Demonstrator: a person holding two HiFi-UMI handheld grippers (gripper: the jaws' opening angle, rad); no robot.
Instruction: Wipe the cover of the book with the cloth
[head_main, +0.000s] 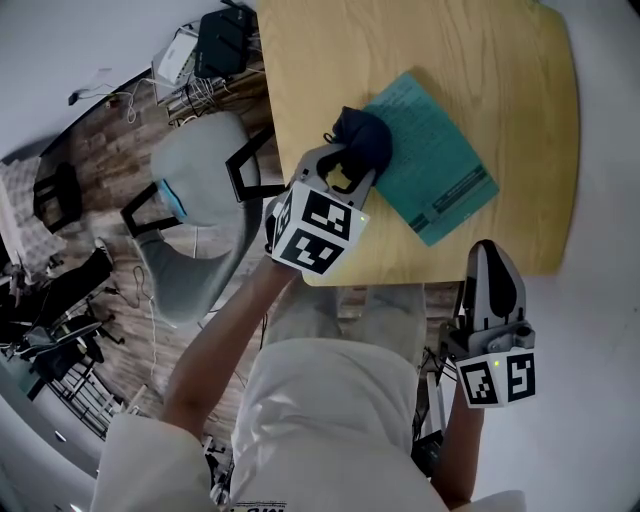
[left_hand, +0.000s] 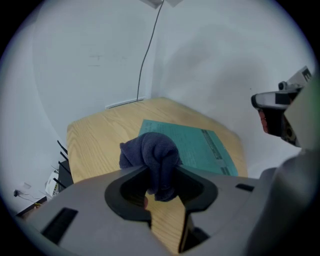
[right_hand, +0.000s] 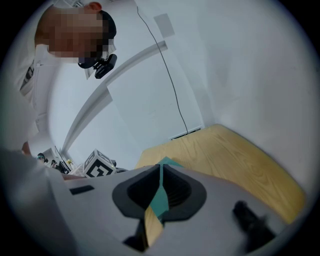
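The left gripper's (left_hand: 161, 175) fingers (left_hand: 200, 186) are clenched on a dark blue cloth (left_hand: 152, 159). It bunches up above them in a wad and hangs a little way down into the gap. From the head view the wad covers the fingertips altogether, so the grip itself only shows from the left gripper view.

The cloth sits over the book's (head_main: 432, 158) corner nearest that gripper and hides it. I can't tell whether it is pressed on the cover or just above it. The rest of the teal cover is plain to see, lying flat on the table (head_main: 500, 70), just beyond the fingers. Its long axis runs slantwise to the table's near edge, from the covered end away to the person's right. One corner comes close to that edge. There is print on the cover, too small to read.

The right gripper (head_main: 487, 252) has its fingers (right_hand: 135, 192) shut together with nothing between them. It is held off the table by the near right corner, well apart from the book, and points towards the table edge. Through the slit between its fingers only a sliver of teal and wood shows. The left gripper's marker cube (right_hand: 100, 165) is off to one side.

The table's far side is cut off at the top of the head view. A grey chair (head_main: 195, 220) stands on the floor to the person's left.
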